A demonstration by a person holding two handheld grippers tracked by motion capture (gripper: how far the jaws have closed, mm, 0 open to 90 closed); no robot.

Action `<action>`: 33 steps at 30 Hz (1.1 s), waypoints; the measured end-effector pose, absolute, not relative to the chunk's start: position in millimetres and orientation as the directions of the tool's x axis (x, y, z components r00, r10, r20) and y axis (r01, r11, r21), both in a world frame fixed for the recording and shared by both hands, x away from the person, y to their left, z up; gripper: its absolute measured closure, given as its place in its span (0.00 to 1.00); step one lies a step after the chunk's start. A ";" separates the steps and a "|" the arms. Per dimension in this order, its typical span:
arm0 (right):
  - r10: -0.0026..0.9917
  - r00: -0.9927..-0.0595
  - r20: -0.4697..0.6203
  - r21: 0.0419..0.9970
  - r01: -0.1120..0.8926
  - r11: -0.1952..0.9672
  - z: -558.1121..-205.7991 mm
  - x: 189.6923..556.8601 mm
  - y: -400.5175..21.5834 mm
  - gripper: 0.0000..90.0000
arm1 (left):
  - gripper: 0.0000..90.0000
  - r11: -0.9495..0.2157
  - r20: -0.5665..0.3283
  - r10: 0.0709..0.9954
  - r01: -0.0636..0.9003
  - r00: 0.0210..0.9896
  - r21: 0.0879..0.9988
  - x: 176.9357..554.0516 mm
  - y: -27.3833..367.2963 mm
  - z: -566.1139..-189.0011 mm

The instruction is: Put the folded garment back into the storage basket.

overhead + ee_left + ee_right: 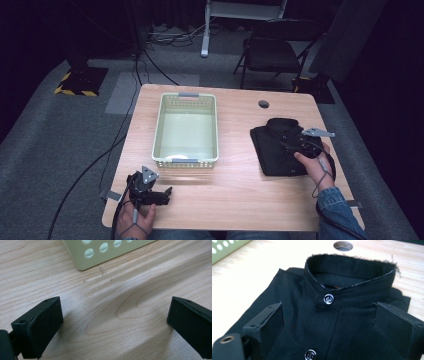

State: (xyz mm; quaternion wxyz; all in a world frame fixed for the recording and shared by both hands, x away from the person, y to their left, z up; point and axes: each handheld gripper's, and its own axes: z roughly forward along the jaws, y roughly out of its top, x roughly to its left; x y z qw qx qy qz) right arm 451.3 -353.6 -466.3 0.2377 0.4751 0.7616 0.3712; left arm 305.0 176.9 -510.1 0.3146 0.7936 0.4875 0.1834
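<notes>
1. Folded black shirt [278, 146] lies flat on the table [235, 190], right of centre in the high view, well apart from the basket [185, 129].
2. Right gripper [295, 145] sits over the shirt; in the right gripper view its jaws stand wide apart either side of the button placket [328, 299], nothing clamped.
3. Left gripper [162, 194] at lower left, jaws spread over bare wood, near the basket corner [100, 255].
4. Progress: early. Shirt not yet picked up, basket looks empty; grasp and move presumably remain.
</notes>
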 end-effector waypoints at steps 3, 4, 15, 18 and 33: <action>0.894 -0.447 -0.023 0.776 0.556 0.298 -470.1 451.8 -352.4 0.11 | 0.00 -0.328 -0.015 0.889 0.658 0.458 0.678 305.0 176.9 -510.1; 0.893 -0.448 -0.030 0.770 0.560 0.306 -471.5 452.0 -352.2 0.11 | 0.00 -0.328 -0.015 0.889 0.658 0.458 0.678 305.0 176.9 -510.1; 0.889 -0.455 -0.040 0.726 0.598 0.339 -482.8 454.1 -349.6 0.11 | 0.00 -0.327 -0.016 0.889 0.659 0.458 0.678 305.0 176.9 -510.1; 0.890 -0.454 -0.039 0.718 0.607 0.341 -485.4 454.8 -349.2 0.11 | 0.00 -0.327 -0.016 0.889 0.658 0.458 0.678 305.1 176.9 -510.1; 0.887 -0.460 -0.020 0.663 0.659 0.356 -489.6 455.4 -346.2 0.51 | 0.00 -0.327 -0.017 0.889 0.659 0.458 0.678 305.1 177.0 -510.1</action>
